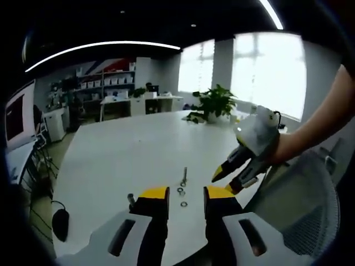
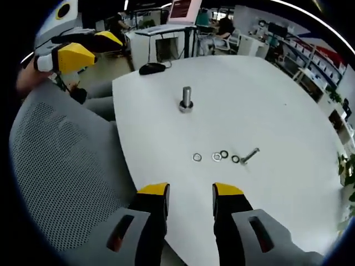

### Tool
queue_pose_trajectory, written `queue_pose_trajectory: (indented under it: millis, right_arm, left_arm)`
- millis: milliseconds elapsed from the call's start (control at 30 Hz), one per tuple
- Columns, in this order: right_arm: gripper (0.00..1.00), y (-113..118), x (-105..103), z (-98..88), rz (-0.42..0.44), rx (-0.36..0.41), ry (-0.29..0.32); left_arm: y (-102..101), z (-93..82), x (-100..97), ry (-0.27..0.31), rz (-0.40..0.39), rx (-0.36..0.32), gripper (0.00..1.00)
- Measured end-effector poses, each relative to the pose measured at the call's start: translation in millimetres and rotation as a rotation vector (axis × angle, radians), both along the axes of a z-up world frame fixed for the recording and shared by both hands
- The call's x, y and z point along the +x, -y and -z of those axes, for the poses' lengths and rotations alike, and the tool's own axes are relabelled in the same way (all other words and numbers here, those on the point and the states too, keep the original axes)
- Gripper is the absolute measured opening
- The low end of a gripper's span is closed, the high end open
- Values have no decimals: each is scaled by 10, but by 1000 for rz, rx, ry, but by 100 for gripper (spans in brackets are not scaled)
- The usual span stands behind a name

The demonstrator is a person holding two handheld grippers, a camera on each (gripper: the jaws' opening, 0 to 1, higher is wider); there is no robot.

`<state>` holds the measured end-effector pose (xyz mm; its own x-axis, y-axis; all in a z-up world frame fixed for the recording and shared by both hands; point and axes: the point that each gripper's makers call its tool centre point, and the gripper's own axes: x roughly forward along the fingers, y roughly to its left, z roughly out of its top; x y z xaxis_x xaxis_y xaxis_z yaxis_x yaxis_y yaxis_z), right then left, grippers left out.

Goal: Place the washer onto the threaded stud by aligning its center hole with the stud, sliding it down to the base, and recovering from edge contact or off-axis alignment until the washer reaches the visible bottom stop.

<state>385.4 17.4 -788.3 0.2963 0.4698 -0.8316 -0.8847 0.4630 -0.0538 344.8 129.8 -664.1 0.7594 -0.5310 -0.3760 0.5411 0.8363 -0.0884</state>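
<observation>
Currently both the left claw point(image 1: 186, 194) and right claw point(image 2: 191, 191) are released, empty. Washers point(image 2: 197, 157) lie mid-frame on the worktop point(image 2: 277, 100), below the upright stud point(image 2: 186, 98). One washer should be pinched by its rim, hole kept clear.

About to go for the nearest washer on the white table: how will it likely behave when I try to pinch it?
The washer lies flat on the smooth white table, so the jaws will probably skid it sideways rather than lift it. It looks thin, likely light and easily dropped. Tipped on edge, it might roll.
</observation>
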Motion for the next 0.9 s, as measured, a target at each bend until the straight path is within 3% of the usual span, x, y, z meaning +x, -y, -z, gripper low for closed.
queue_pose_trajectory:
  millis: [133, 467, 600, 900]
  right_arm:
    - [32, -57, 57, 101, 11, -13, -44]
    - [31, -172, 183, 302, -44, -80, -80]
    - [28, -203, 260, 336, -62, -88, -54]
    - [28, -270, 303, 493, -78, -118, -98]
  left_arm:
    - [5, 40, -4, -15, 3, 7, 25]
    - [-20, 55, 1, -17, -8, 13, 25]
    - [-20, 89, 5, -29, -7, 26, 25]
    - [-41, 104, 12, -33, -19, 33, 25]
